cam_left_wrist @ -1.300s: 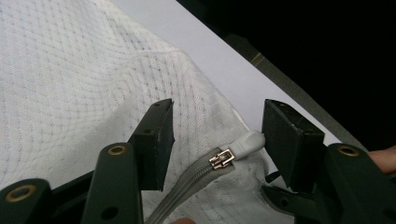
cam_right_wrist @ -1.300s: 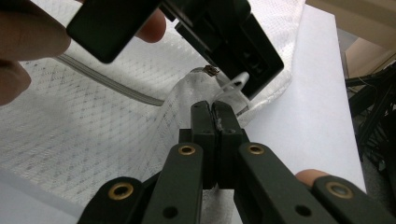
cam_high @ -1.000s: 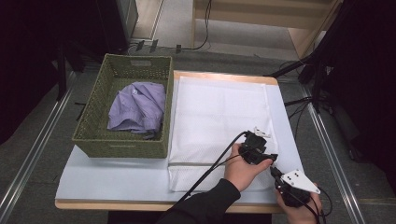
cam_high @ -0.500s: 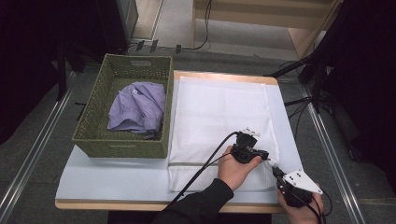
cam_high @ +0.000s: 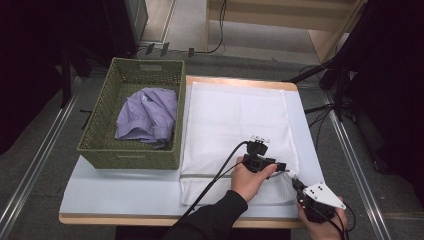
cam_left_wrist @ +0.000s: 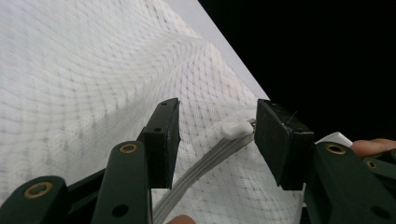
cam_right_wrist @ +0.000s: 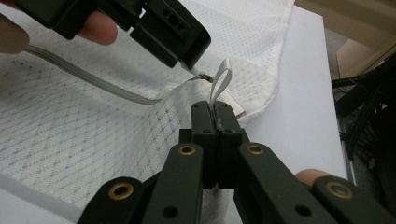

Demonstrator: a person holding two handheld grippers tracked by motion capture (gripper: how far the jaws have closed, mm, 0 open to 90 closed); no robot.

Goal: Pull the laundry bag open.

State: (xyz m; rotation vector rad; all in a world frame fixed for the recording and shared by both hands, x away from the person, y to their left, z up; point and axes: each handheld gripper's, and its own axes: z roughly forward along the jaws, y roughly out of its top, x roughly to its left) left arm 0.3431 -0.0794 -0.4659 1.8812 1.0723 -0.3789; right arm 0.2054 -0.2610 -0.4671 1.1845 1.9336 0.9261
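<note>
Mesh laundry bag (cam_high: 235, 125): lies flat in the middle of the high view, just right of the green wicker basket (cam_high: 131, 150); limp, light white netting that will sag and bunch wherever it is lifted.
Zipper (cam_left_wrist: 205, 161): a grey tape running across the near end of the bag, lower centre of the left gripper view, ending at a small white pull (cam_left_wrist: 236, 128).
Left gripper (cam_left_wrist: 215, 135): jaws have just been opening and now stand apart on either side of the pull, pads not pressing on it.
Right gripper (cam_right_wrist: 215, 122): lower right of the high view; jaws pressed together on a thin white loop tab (cam_right_wrist: 218, 83) at the bag's corner.
Where to hold: I'd say the pull is small and smooth, so it may slip; best pinched squarely while the tab keeps the corner taut.
Basket contents: a crumpled lilac shirt (cam_high: 149, 120), soft and easily gathered.
</note>
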